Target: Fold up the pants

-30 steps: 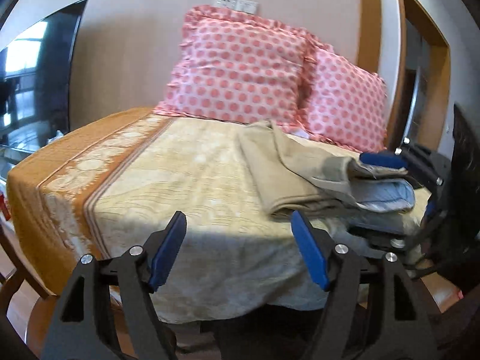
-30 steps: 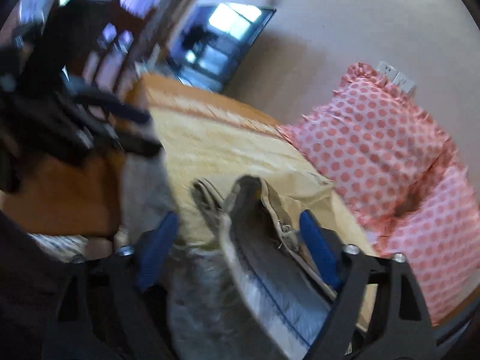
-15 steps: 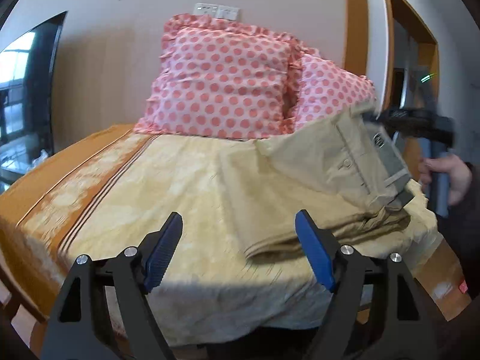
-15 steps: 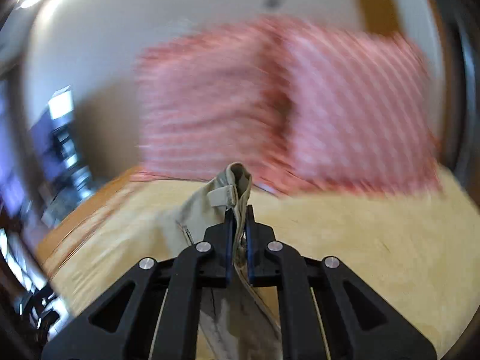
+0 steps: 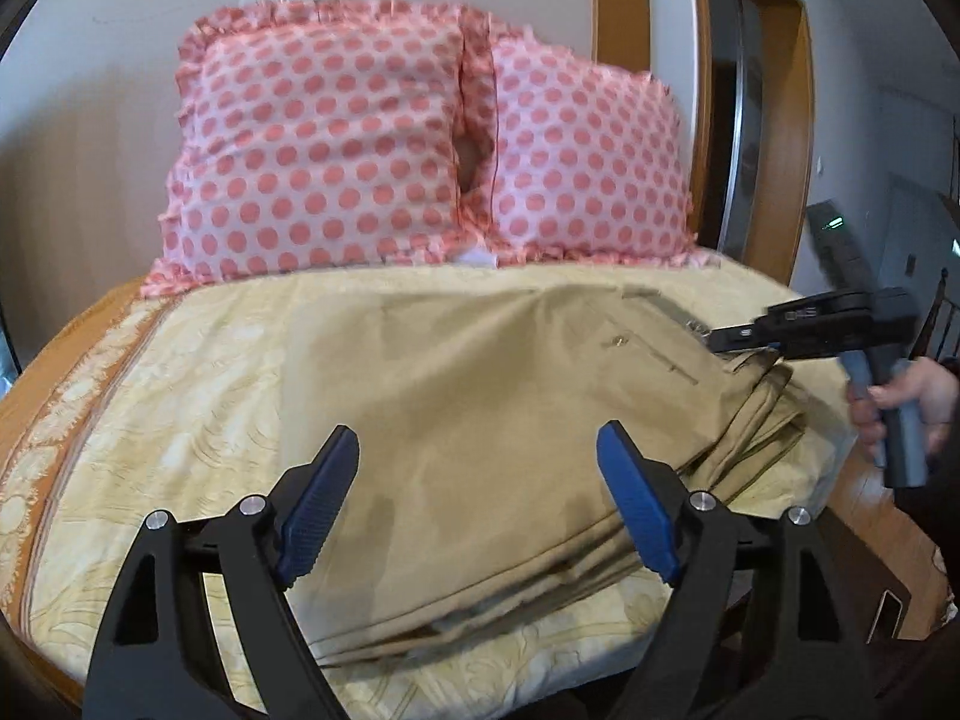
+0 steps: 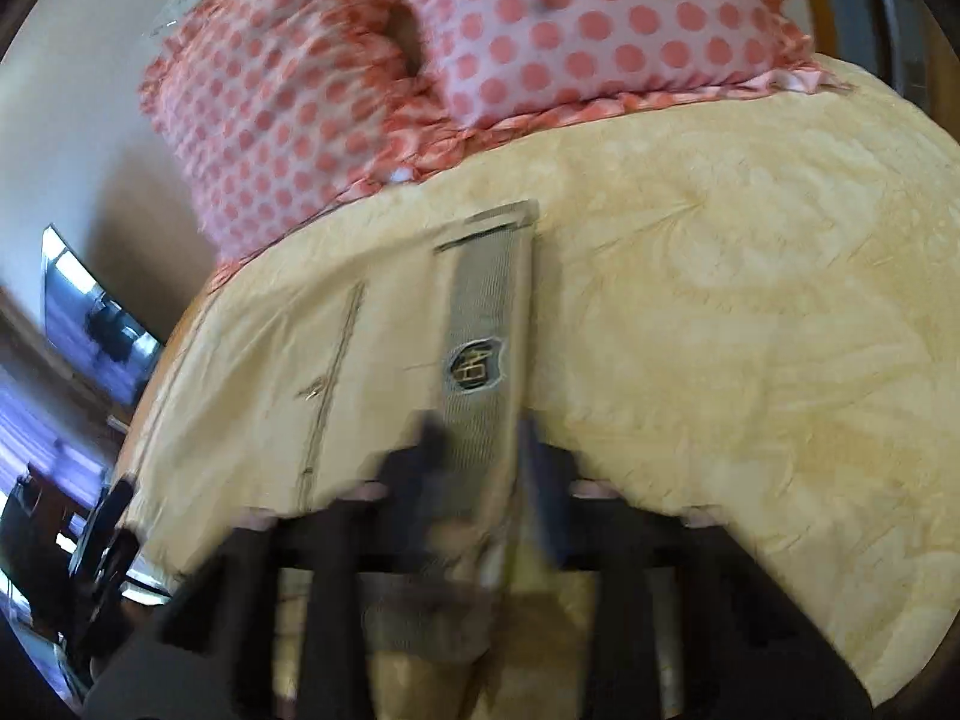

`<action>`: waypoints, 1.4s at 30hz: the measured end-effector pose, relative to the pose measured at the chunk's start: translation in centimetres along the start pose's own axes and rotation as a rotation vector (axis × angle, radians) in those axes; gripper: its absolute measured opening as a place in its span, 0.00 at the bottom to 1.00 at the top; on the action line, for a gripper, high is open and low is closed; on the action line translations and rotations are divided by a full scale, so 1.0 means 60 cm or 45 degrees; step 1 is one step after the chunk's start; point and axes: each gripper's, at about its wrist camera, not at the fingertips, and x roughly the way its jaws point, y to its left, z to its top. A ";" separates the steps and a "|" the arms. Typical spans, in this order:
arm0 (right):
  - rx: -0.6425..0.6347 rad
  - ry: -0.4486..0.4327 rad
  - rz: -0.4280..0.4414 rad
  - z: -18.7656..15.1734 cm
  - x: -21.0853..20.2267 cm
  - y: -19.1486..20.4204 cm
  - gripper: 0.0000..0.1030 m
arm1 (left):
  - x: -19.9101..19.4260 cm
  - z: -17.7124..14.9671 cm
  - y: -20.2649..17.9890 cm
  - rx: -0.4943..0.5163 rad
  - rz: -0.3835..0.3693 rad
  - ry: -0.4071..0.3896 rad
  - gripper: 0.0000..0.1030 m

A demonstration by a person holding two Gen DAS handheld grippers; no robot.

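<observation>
Khaki pants lie spread on the yellow bedspread, back pocket up, with folded layers at the front right edge. My left gripper is open and empty, hovering just above the near part of the pants. My right gripper is at the waistband on the right side. In the right wrist view the right gripper is blurred; its fingers sit either side of the grey waistband lining with a gap showing, so the grip looks loose or opening.
Two pink polka-dot pillows lean on the wall at the head of the bed. A wooden door frame stands at right. A dark TV screen is at the left. The bed's front edge drops off just below my left gripper.
The right gripper carried the waistband up and over, then laid it down flat on the bed. Its fingers, clamped half a second ago, now show a gap. The left gripper moved closer over the pants.
</observation>
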 end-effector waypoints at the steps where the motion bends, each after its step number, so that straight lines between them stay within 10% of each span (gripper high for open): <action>1: -0.026 -0.033 -0.006 -0.004 -0.011 0.003 0.07 | 0.007 -0.003 0.000 -0.003 -0.005 0.020 0.80; 11: -0.023 -0.039 -0.049 -0.061 -0.052 0.017 0.07 | 0.028 -0.029 0.021 -0.024 -0.038 0.127 0.80; 15: 0.078 -0.138 0.027 -0.030 -0.067 -0.011 0.57 | 0.015 0.006 0.068 -0.164 -0.073 0.122 0.80; 20: 0.072 -0.104 0.077 0.048 -0.019 -0.030 0.55 | 0.059 0.070 0.164 -0.339 0.007 0.193 0.80; 27: -0.015 0.042 0.095 0.077 0.056 -0.023 0.25 | 0.178 0.100 0.232 -0.487 -0.054 0.431 0.74; 35: -0.071 0.076 0.119 0.081 0.069 -0.021 0.32 | 0.231 0.116 0.212 -0.447 -0.161 0.520 0.73; 37: -0.107 0.071 0.127 0.081 0.067 -0.014 0.18 | 0.239 0.122 0.202 -0.412 -0.139 0.530 0.73; 42: -0.211 0.012 0.197 0.080 0.037 0.003 0.10 | 0.231 0.123 0.197 -0.434 -0.182 0.509 0.18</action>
